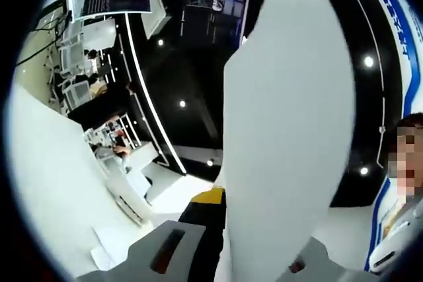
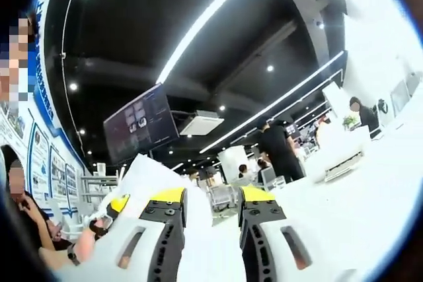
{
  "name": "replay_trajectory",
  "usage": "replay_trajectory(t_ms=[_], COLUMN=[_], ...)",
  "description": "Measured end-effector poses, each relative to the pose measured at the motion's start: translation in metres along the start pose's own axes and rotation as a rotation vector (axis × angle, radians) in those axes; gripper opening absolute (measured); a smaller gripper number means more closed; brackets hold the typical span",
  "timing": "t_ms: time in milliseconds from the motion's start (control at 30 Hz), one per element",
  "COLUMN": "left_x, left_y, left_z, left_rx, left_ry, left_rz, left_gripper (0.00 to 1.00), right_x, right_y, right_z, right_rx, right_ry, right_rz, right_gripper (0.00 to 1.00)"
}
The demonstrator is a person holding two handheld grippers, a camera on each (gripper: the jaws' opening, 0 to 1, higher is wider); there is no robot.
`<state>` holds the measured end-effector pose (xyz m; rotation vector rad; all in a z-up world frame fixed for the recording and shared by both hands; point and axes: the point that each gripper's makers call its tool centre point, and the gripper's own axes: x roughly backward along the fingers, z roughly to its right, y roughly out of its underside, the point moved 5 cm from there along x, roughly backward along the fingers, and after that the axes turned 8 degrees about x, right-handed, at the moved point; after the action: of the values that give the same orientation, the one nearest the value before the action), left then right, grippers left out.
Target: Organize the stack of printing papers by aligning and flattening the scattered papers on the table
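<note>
Both claws tipped steeply upward, toward the dark ceiling with its light strips rather than down at the table [image 1: 46, 183].

Left claw [image 1: 228, 255]: closed on the printing papers [image 1: 284, 130], the white sheaf rising between the two jaws and curving up through the middle of the left gripper view to its top edge. Held on end, probably so that the loose sheets can drop and settle against one another before being tapped square; a judgement from the pose, not something seen. Lower edge of the sheaf hidden between the jaws, so alignment of the sheets not checkable here. Yellow-tipped part of another gripper [image 1: 208, 196] just beside the sheaf, low in the left gripper view.

Right claw [image 2: 211, 229]: jaws apart, a clear gap between the yellow-tipped fingers [image 2: 168, 196], nothing visibly pinched. White paper [image 2: 152, 176] showing behind and to the left of the left jaw, near a second gripper [image 2: 109, 212] at the lower left; most likely the same sheaf seen from the other side, though not certain. Open stance suits a supporting role: ready to close on the free edge or to pat the stack flat.

White table to the right in the right gripper view [image 2: 370, 196] and at the left in the left gripper view, with a few loose sheets [image 1: 115, 242] lying on it at lower left. Sheaf lifted off the table, not resting on it.

Task judged as midway: papers gathered and raised, squaring and laying flat not yet done.
</note>
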<state>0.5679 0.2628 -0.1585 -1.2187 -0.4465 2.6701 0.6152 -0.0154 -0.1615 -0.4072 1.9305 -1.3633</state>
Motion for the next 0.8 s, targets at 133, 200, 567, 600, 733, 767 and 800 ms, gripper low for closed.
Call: replay_trajectory(t_ms=[133, 200, 567, 600, 733, 767, 800], left_x=[0.001, 0.002, 0.014, 0.015, 0.026, 0.03, 0.034], left_y=[0.002, 0.002, 0.022, 0.023, 0.031, 0.035, 0.037], left_z=[-0.002, -0.003, -0.028, -0.032, -0.053, -0.06, -0.063], left_rx=[0.075, 0.078, 0.135, 0.131, 0.058, 0.051, 0.021], left_ry=[0.002, -0.002, -0.089, -0.1, -0.161, -0.187, -0.22], left_rz=[0.002, -0.004, -0.101, -0.106, -0.179, -0.217, -0.233], left_gripper=[0.06, 0.06, 0.06, 0.06, 0.06, 0.06, 0.06], right_x=[0.004, 0.006, 0.023, 0.024, 0.029, 0.031, 0.033], right_y=[0.003, 0.005, 0.02, 0.021, 0.026, 0.029, 0.032], right_z=[0.008, 0.011, 0.03, 0.031, 0.036, 0.038, 0.04], right_rx=[0.0, 0.011, 0.115, 0.115, 0.133, 0.149, 0.175], right_ry=[0.017, 0.026, 0.091, 0.094, 0.109, 0.114, 0.121], right_rz=[-0.007, -0.015, -0.069, -0.07, -0.079, -0.082, -0.088], right_gripper=[0.26, 0.27, 0.27, 0.27, 0.27, 0.27, 0.27])
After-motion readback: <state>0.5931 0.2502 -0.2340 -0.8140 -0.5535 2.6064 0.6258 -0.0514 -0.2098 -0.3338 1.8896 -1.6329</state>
